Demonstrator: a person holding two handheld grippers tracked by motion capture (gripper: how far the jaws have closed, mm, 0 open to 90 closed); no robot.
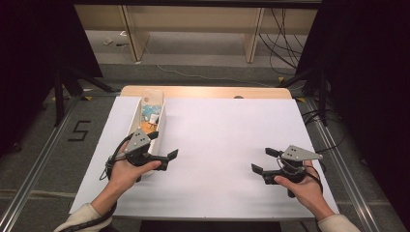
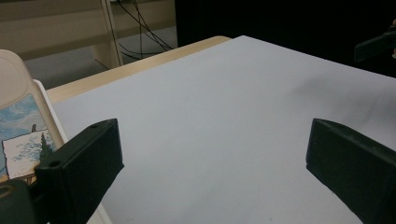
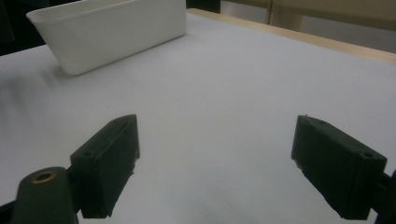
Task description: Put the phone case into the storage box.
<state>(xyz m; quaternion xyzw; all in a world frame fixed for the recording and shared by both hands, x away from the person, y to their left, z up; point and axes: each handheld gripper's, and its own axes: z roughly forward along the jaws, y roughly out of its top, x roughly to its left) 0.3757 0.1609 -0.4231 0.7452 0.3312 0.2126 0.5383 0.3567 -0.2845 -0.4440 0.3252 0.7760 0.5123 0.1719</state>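
A long white bin [image 1: 163, 117] stands at the left of the white sheet [image 1: 222, 130] and holds a blue picture card [image 1: 151, 112] and some small orange bits. My left gripper [image 1: 163, 145] is open beside the bin's near end, with nothing between its jaws. In the left gripper view, my left gripper [image 2: 215, 163] faces bare sheet, with the bin [image 2: 44, 105] and the card [image 2: 23, 135] at the left. My right gripper [image 1: 264, 160] is open and empty at the right front. In the right gripper view, my right gripper [image 3: 219, 163] points across the sheet toward the bin [image 3: 112, 32].
The sheet covers a wooden table whose far edge [image 1: 203, 92] shows beyond it. Metal rails [image 1: 338, 159] run along both sides. On the floor are tripod legs [image 1: 67, 84], cables [image 1: 285, 43] and a taped mark "5" [image 1: 80, 130].
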